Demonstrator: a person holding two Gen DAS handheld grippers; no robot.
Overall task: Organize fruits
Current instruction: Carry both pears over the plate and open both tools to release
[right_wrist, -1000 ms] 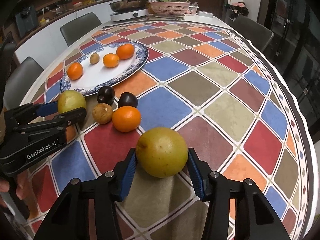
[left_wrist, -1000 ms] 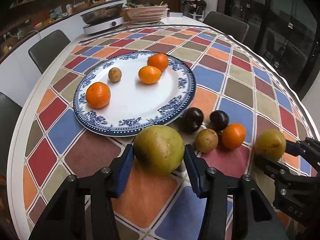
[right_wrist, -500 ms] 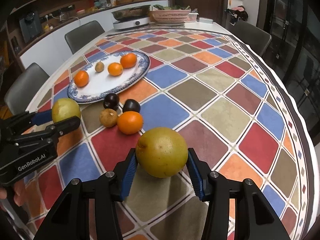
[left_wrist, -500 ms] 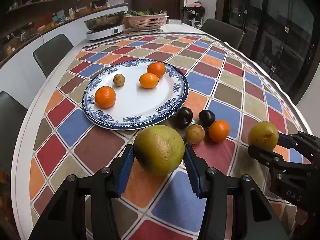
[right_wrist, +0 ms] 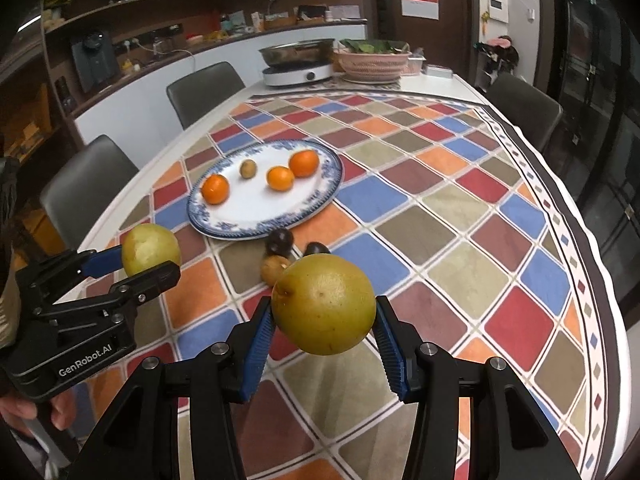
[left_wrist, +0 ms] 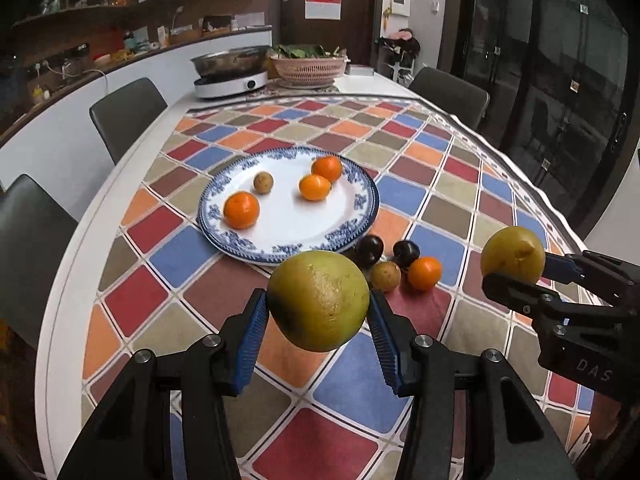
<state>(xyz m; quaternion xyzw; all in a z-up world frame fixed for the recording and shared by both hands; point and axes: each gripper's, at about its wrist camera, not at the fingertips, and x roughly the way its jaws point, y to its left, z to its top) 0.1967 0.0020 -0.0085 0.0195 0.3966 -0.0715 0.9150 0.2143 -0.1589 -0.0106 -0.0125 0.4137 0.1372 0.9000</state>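
Note:
My left gripper [left_wrist: 318,309] is shut on a large yellow-green citrus [left_wrist: 320,292], held in the air above the checked tablecloth. To its right, my right gripper [left_wrist: 516,269] is shut on a second yellow-green citrus [left_wrist: 510,249]. The right wrist view shows that fruit [right_wrist: 324,304] between the right gripper's [right_wrist: 324,314] blue pads, and the left gripper [right_wrist: 146,263] with its fruit [right_wrist: 150,245]. A blue-rimmed plate [left_wrist: 280,255] lies beyond, holding three oranges and a small brown fruit [left_wrist: 263,182]. Before the plate lie two dark plums [left_wrist: 370,247], a brown fruit [left_wrist: 385,276] and an orange [left_wrist: 425,273].
The oval table has grey chairs [left_wrist: 126,116] along its left side and one [left_wrist: 452,94] at the far right. A hotplate with a steel pan [left_wrist: 232,74] and a pink basket of greens [left_wrist: 308,66] stand at the far end. A hand [right_wrist: 60,412] grips the left tool.
Both grippers have risen with their fruits still clamped. The plate and loose fruits now appear smaller and farther below.

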